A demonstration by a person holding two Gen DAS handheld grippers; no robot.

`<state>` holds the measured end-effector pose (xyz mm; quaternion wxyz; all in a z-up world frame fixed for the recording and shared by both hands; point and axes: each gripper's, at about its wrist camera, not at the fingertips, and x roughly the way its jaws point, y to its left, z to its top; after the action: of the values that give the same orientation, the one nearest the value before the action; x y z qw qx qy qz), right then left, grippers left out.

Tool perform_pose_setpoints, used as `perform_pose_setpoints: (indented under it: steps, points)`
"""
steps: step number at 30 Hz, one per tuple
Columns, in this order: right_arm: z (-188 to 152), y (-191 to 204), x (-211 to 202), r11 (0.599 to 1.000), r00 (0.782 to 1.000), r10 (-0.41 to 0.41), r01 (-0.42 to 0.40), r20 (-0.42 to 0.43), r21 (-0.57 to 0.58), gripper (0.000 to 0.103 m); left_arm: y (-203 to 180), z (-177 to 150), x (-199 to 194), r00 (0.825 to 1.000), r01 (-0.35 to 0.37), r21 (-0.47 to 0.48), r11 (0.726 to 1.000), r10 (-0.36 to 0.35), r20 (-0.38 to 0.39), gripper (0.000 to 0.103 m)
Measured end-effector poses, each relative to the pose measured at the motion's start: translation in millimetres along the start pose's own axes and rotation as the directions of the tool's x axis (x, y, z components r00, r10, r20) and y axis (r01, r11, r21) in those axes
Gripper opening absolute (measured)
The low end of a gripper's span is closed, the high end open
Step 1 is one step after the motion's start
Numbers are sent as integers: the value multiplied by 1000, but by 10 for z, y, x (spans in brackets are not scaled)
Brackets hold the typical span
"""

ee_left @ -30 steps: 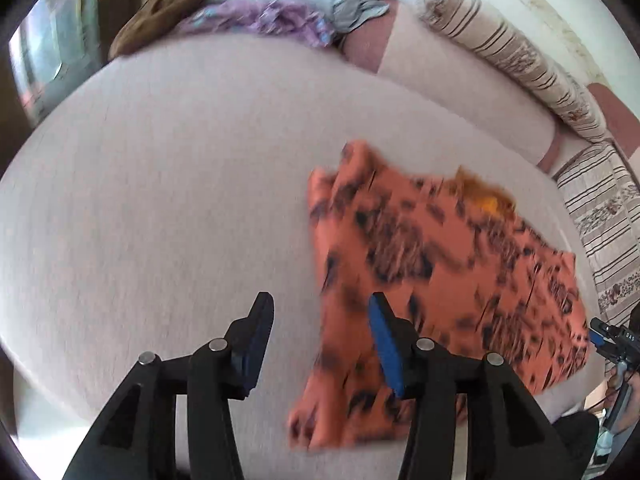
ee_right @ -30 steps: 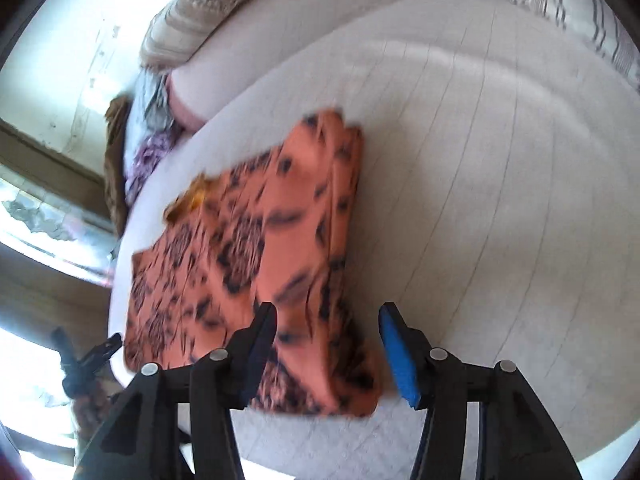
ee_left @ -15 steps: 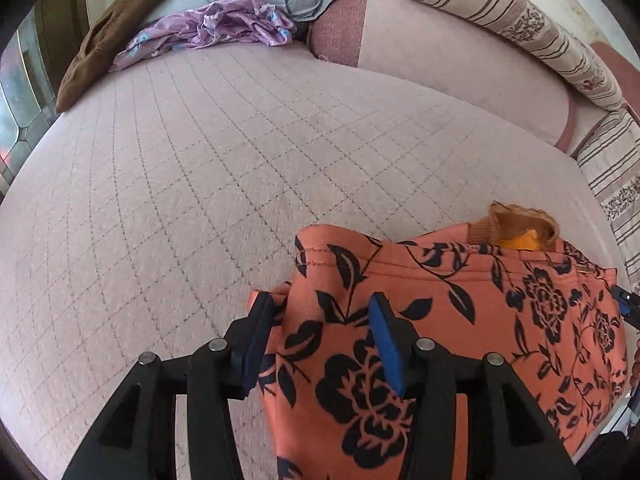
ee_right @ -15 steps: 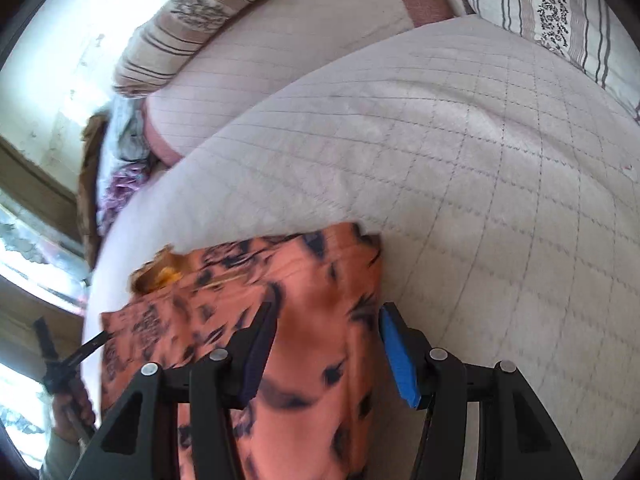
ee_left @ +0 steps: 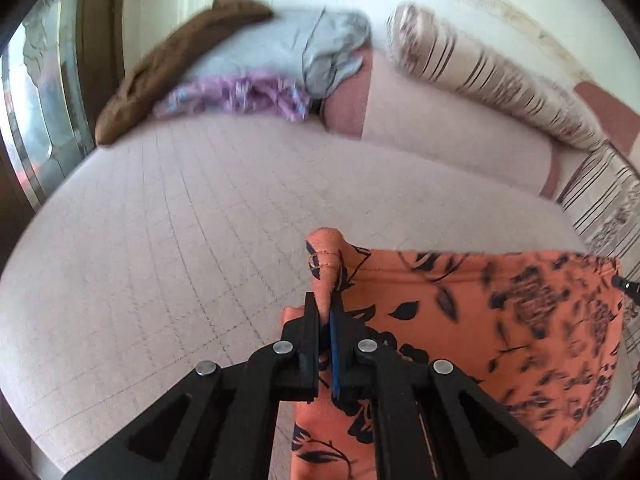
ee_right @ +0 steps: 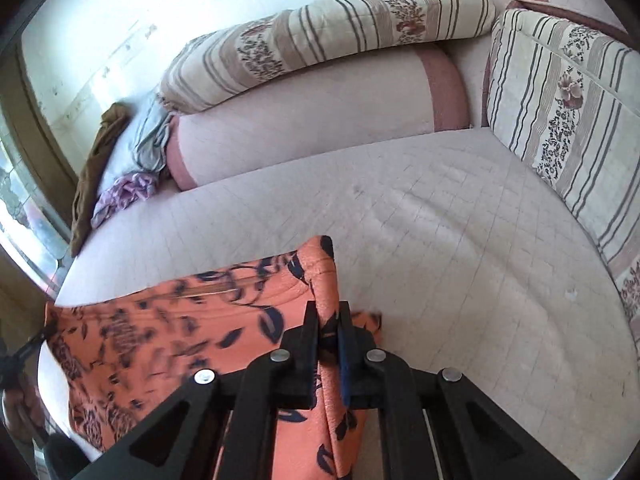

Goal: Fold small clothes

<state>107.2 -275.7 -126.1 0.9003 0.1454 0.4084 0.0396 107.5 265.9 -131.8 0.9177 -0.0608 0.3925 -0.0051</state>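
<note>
I see the left gripper [ee_left: 327,320] clenched on one upper corner of the orange garment [ee_left: 480,320], black jaws nearly together with a pinch of cloth standing up between them. The right gripper [ee_right: 329,328] grips the opposite upper corner the same way, jaws narrow, fabric bunched between the blue pads. The garment is thin woven cloth, orange with dark navy leaf and flower print and a stitched hem along its top edge. That edge runs roughly taut between the two grippers, and the rest hangs down over the near edge of the mattress [ee_left: 160,240].

The mattress cover is pale pink-grey, quilted in a square grid, lightly creased toward its right side. Along its far edge lies a cylindrical bolster [ee_right: 320,108], same pale fabric with rose-coloured end bands. On top of the bolster sits a striped cushion [ee_right: 332,28] with floral bands; a second, flatter striped cushion [ee_right: 568,108] lines the right edge. At the far left corner I note a heap: purple printed cloth [ee_left: 236,96], grey cloth [ee_left: 320,48], brown cloth [ee_left: 172,64], all crumpled.
</note>
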Motion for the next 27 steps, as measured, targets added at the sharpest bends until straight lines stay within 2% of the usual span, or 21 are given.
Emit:
perform_pose_setpoints:
  steps: [1,4,6,7,9,10,11,13,14,16,17,18,19,20,21,22,23,24,25,26,27]
  points:
    - [28,-38,123,1000,1000,2,-1,-15,13,8,16,-4,279,997,-11,-15,1000,10,-75,4]
    - [-19,-153,631,998,992,13,-6,-124,55,8,62,-76,724,985,-34,-24,999,29,-167,8]
    - [-148,-273,975,995,976,-16,38,-217,97,10,59,-62,769,989,-37,-22,999,34,-147,8]
    - [-228,-339,1087,989,967,3,35,-254,142,12,64,-34,722,990,-30,-30,999,25,-138,8]
    - [-246,-373,997,984,978,14,23,-207,175,14,92,-10,589,992,-30,-45,999,24,-121,12]
    - [-233,-376,911,984,982,13,21,-187,179,22,99,-12,505,993,-43,-46,998,37,-113,18]
    - [-217,-373,806,985,985,-14,44,-174,168,28,108,-11,401,994,-56,-47,997,51,-98,19]
    - [-188,-358,549,984,991,-48,69,-126,165,28,71,-56,156,997,-50,-47,998,47,-64,19]
    - [-181,-328,381,984,995,-33,48,-93,174,29,15,-103,13,998,-38,-39,999,36,-50,19]
    - [-198,-199,67,985,998,47,-38,-49,171,32,-150,-210,-240,1000,-3,-1,1000,3,-25,20]
    - [-252,-92,-86,982,993,108,-101,-38,159,43,-240,-278,-334,1000,5,20,1000,-5,-16,22]
    - [-314,-4,-181,977,987,158,-150,-39,153,60,-345,-357,-410,1000,12,45,999,-11,-17,28]
    - [-415,99,-274,966,974,221,-212,-43,150,81,-421,-460,-446,999,20,61,998,-18,-28,34]
    - [-525,184,-333,952,960,277,-268,-48,146,84,-450,-555,-435,999,22,61,998,-19,-41,36]
    - [-680,267,-351,938,942,328,-316,-69,145,84,-456,-676,-372,998,17,68,998,-12,-69,38]
    - [-816,299,-331,935,937,334,-317,-98,156,84,-466,-807,-227,992,-13,90,996,24,-122,39]
    - [-962,294,-267,934,934,335,-312,-123,175,84,-439,-961,-45,978,-62,116,991,84,-191,39]
    - [-1115,221,-151,936,934,319,-283,-161,211,83,-390,-1044,74,969,-78,116,990,103,-224,45]
    - [-1309,23,14,934,939,272,-205,-210,292,76,-335,-1046,-15,981,-65,73,995,77,-179,47]
    - [-1390,-144,58,911,935,287,-200,-206,361,55,-324,-1018,-85,980,-80,59,995,89,-179,47]
    - [-1446,-264,-6,885,941,294,-202,-166,420,51,-330,-985,-193,981,-94,53,994,101,-163,47]
